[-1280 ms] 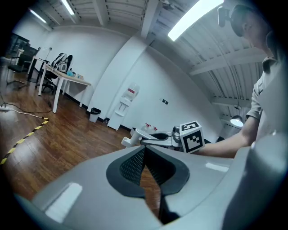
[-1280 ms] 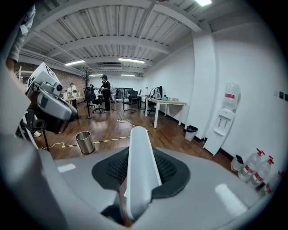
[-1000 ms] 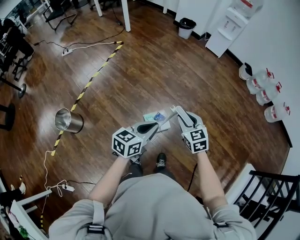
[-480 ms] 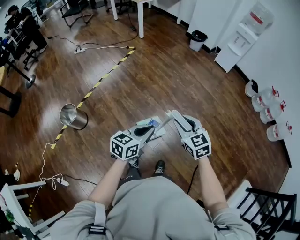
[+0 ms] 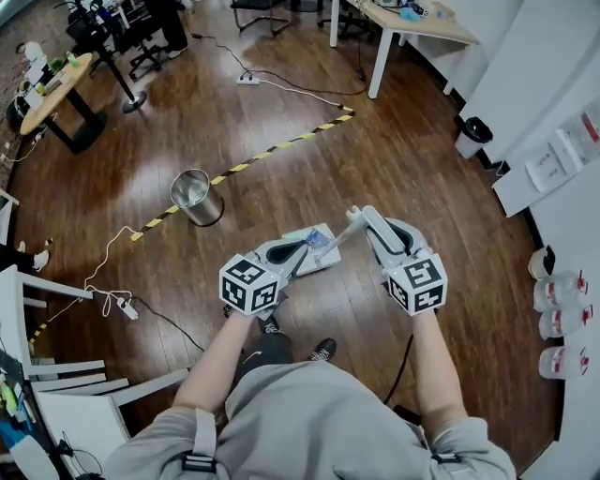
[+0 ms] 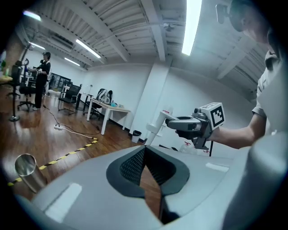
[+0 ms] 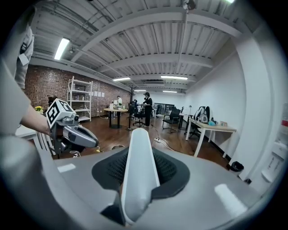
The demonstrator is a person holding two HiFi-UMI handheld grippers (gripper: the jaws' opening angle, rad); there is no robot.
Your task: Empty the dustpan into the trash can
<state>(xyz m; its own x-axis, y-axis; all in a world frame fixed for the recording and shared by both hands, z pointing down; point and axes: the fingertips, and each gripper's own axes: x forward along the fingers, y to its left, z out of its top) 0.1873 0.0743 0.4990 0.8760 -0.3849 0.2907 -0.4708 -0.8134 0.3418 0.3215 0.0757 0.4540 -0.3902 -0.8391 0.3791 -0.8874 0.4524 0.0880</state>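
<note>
The brown wooden floor (image 5: 394, 169) fills the head view, bounded by white walls along its right edge. A white counter (image 5: 412, 23) stands near the far right corner, and a round wooden table (image 5: 56, 80) near the far left. A white chair (image 5: 56, 375) sits at the near left edge. The person's arms reach forward over the middle of the floor, one tool in each hand.

The trash can (image 5: 197, 198), a shiny metal cylinder, stands upright on the floor to the left of middle. It is just beside a line of yellow-and-black tape (image 5: 272, 155) that runs toward the far right. The left gripper view also shows it, low at the left (image 6: 28, 173).

The dustpan (image 5: 314, 251) is pale with something bluish in it. It lies in front of the person between the two tool tips, well apart from the trash can and nearer the person than the can is. Its white handle (image 7: 137, 166) slants up to the right. Whether the pan clears the floor cannot be told.

The right tool (image 5: 361, 220) is clamped on that handle, which runs lengthwise between its dark pads. The left tool (image 5: 302, 247) is closed narrow with nothing in it, and only floor shows past its tips (image 6: 144, 148). It points at the dustpan's left side.

A small black bin (image 5: 472, 136) stands at the right wall.
</note>
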